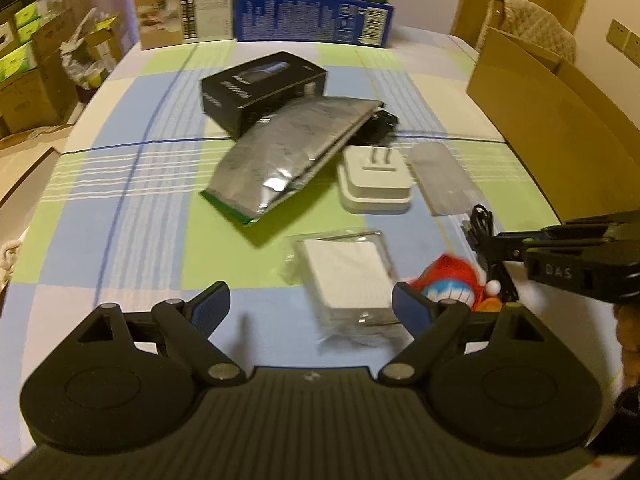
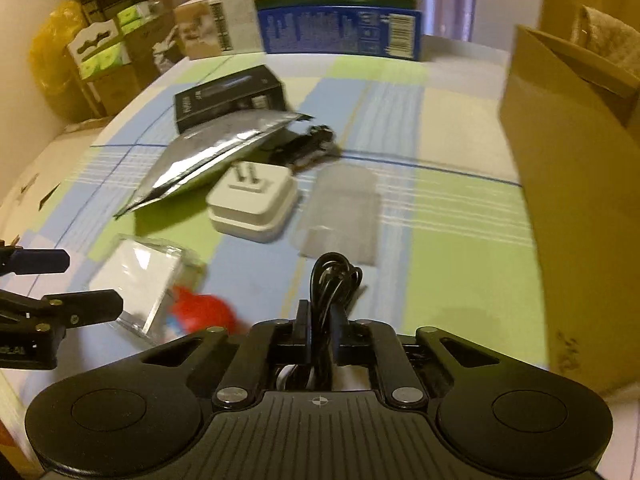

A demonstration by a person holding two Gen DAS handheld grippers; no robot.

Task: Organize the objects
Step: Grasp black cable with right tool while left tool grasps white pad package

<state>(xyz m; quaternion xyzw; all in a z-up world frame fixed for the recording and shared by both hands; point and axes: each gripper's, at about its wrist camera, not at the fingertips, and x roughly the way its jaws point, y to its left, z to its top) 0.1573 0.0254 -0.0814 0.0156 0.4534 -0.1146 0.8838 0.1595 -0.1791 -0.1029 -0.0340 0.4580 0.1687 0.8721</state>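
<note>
My right gripper (image 2: 320, 316) is shut on a coiled black cable (image 2: 334, 276), held above the checked tablecloth; the same cable (image 1: 482, 226) shows in the left wrist view at the right gripper's tips (image 1: 490, 248). My left gripper (image 1: 312, 306) is open above a clear packet with a white pad (image 1: 346, 276). A red toy (image 1: 452, 280) lies by its right finger. Further off lie a silver foil pouch (image 1: 280, 160), a white charger (image 1: 374, 182), a black box (image 1: 262, 82) and a clear flat sleeve (image 1: 444, 178).
An open cardboard box (image 2: 576, 184) stands on the table's right side. Blue (image 1: 314, 18) and beige (image 1: 182, 10) cartons line the far edge. A black gadget (image 2: 310, 144) lies behind the pouch. Cartons are stacked on the floor at left (image 1: 24, 76).
</note>
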